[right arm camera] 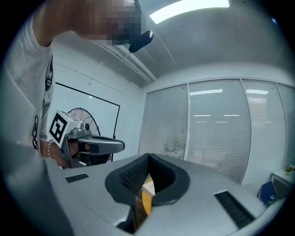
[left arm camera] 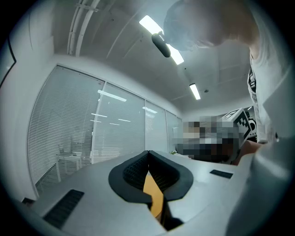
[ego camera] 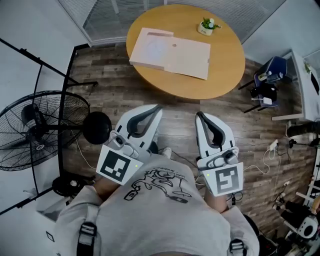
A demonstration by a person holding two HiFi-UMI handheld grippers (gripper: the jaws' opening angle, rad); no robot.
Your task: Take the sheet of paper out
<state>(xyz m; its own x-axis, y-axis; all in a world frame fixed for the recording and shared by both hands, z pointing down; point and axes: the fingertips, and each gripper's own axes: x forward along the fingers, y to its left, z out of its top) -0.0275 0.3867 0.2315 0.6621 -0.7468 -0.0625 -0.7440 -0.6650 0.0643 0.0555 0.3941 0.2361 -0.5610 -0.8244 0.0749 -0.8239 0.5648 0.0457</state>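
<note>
A flat pale cardboard envelope lies on the round wooden table, its flap end toward the far left. I cannot make out a separate sheet of paper. Both grippers are held close to the person's body over the wooden floor, well short of the table and pointing level toward it. The left gripper has its dark jaws closed together with nothing between them, as the left gripper view also shows. The right gripper is likewise shut and empty, seen too in the right gripper view.
A small potted plant stands at the table's far edge. A standing fan and a black frame are at the left. A blue chair with equipment and floor cables are at the right. Window blinds run behind the table.
</note>
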